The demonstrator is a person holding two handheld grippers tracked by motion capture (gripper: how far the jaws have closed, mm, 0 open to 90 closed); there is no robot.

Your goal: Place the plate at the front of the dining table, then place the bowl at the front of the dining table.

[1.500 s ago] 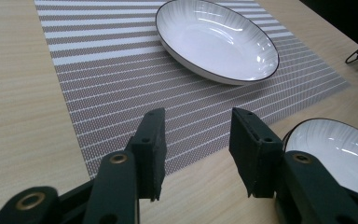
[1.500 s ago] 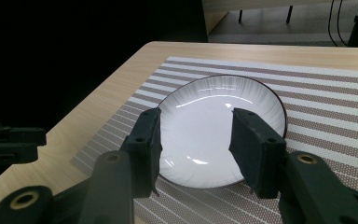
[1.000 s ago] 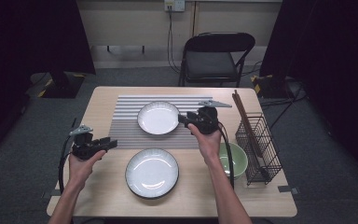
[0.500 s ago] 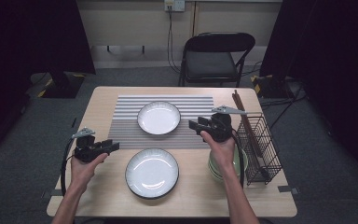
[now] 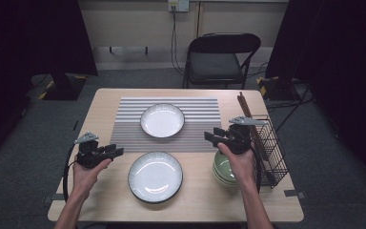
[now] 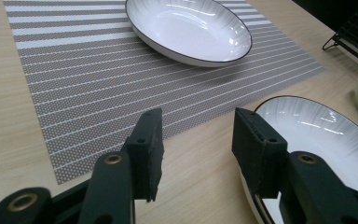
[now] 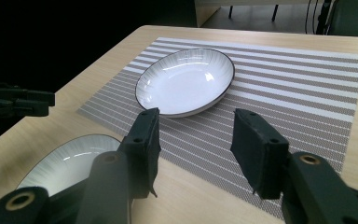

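A white plate (image 5: pixel 162 120) rests on the striped placemat (image 5: pixel 128 126); the left gripper view has this plate (image 6: pixel 189 30) ahead, and the right gripper view has the plate (image 7: pixel 186 81) beyond its jaws. A second, dark-rimmed white plate (image 5: pixel 155 176) lies on bare wood near the front edge. My left gripper (image 5: pixel 116 151) hovers left of it, jaws open and empty (image 6: pixel 196 133), with that plate's rim (image 6: pixel 317 135) just to the right. My right gripper (image 5: pixel 210 137) is held above the placemat's right corner, open and empty (image 7: pixel 193 133).
Stacked green bowls (image 5: pixel 226 169) sit under my right wrist. A black wire basket (image 5: pixel 271 148) stands at the table's right edge, with brown chopsticks (image 5: pixel 248 117) leaning from it. A folding chair (image 5: pixel 221 59) stands behind the table. The left gripper (image 7: pixel 14 105) appears far left in the right gripper view.
My right gripper has moved rightward, from beside the far plate to the placemat's right corner near the basket. The left gripper has hardly moved.
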